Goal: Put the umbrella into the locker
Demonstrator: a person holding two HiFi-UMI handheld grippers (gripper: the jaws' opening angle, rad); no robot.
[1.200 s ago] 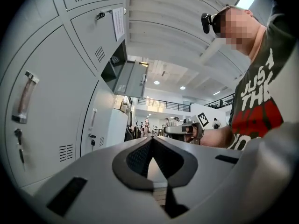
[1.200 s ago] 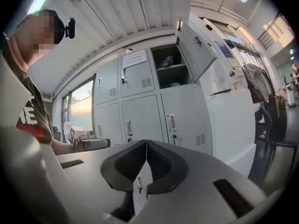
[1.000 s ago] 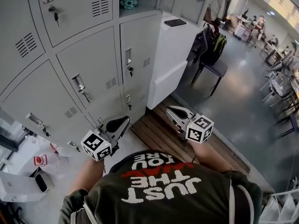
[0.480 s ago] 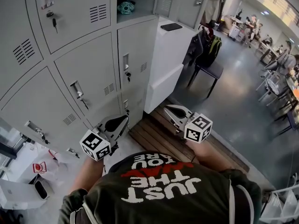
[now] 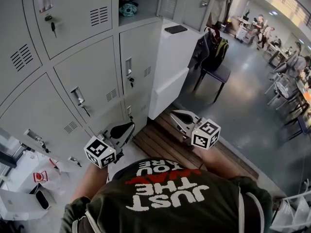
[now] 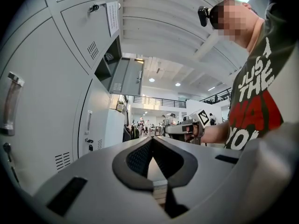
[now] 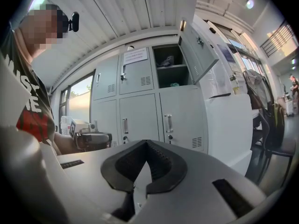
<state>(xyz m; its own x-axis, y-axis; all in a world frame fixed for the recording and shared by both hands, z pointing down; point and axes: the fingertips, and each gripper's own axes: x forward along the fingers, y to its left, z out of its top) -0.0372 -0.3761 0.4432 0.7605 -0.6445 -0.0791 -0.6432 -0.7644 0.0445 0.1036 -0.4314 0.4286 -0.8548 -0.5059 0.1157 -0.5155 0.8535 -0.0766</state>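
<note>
You kept the left gripper [image 5: 132, 124] and right gripper [image 5: 174, 113] shut, empty and still, while a teal bundle [image 5: 129, 8], perhaps the umbrella, lay on the open locker [image 5: 148, 3]'s shelf.

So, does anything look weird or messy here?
Just one thing: a top locker stands open while the ones around it are shut, and a teal thing sits on its shelf. I can't tell what the teal thing is. Nothing looks spilled, broken or crooked.
</note>
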